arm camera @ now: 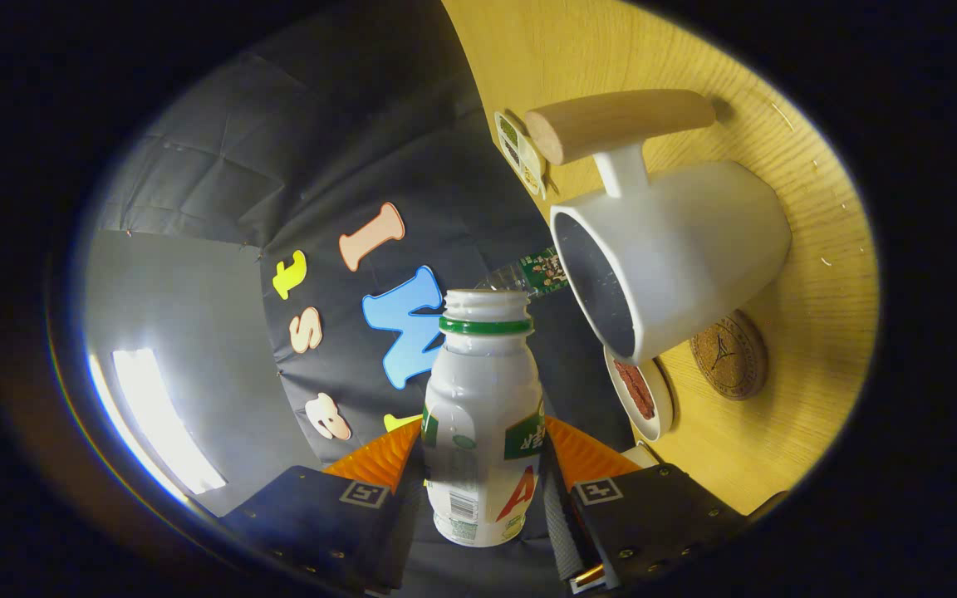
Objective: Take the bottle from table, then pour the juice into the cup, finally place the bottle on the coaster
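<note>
My gripper (pixel 483 453) is shut on a small white juice bottle (pixel 483 415) with a green neck ring and no cap; both fingers press on its sides. The view is rolled, so the wooden table (pixel 819 249) stands up along one side. The bottle's open mouth (pixel 487 303) points a little short of the rim of a white cup (pixel 678 257) with a wooden handle (pixel 620 123). The cup's dark inside faces the bottle. A round cork coaster (pixel 729 355) lies on the table just beyond the cup's base.
A small white dish (pixel 649 394) holding something reddish sits next to the cup, close to my finger. A clear plastic bottle (pixel 528 272) with a green label lies behind the cup's rim. A small tray of packets (pixel 522 154) rests near the handle.
</note>
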`<state>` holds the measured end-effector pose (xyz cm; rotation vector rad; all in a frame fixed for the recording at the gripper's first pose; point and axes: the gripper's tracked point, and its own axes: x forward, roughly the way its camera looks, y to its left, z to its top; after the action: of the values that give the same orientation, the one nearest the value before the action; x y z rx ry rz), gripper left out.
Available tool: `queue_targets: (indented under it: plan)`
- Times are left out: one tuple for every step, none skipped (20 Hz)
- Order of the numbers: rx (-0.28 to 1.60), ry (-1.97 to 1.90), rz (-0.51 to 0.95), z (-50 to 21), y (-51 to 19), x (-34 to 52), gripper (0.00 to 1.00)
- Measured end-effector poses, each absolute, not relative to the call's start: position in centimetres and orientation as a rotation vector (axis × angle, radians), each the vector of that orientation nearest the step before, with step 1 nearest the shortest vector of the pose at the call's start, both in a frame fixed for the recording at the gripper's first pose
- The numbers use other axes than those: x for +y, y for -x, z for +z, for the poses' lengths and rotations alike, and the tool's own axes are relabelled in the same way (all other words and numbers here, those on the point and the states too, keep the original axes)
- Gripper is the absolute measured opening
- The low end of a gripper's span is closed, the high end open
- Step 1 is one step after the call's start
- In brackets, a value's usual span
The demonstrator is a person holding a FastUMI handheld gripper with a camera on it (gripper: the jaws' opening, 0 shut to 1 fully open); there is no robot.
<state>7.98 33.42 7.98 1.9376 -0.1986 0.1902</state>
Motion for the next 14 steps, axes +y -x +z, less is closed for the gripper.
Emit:
queue_targets:
  plan:
    - [-0.19,-1.911,0.184,7.6,-8.0,33.4,0.66]
    - [-0.178,-1.878,0.176,7.4,-8.1,33.5,0.66]
    - [-0.164,-1.843,0.166,7.0,-8.1,33.5,0.66]
    - [-0.147,-1.807,0.158,6.7,-8.1,33.6,0.66]
    - [-0.135,-1.777,0.152,6.4,-8.1,33.6,0.66]
    - [-0.122,-1.752,0.146,6.3,-8.3,33.5,0.66]
    - [-0.111,-1.724,0.141,6.0,-8.3,33.6,0.66]
    - [-0.096,-1.688,0.131,5.7,-8.3,33.8,0.66]
    - [-0.084,-1.654,0.123,5.4,-8.2,34.0,0.66]
    - [-0.077,-1.626,0.118,5.2,-8.1,34.1,0.66]
    - [-0.075,-1.603,0.115,5.2,-8.0,34.1,0.66]
    - [-0.071,-1.575,0.112,5.1,-7.9,34.1,0.66]
    - [-0.062,-1.538,0.101,4.8,-7.8,34.1,0.66]
    - [-0.054,-1.495,0.09,4.6,-7.9,34.1,0.66]
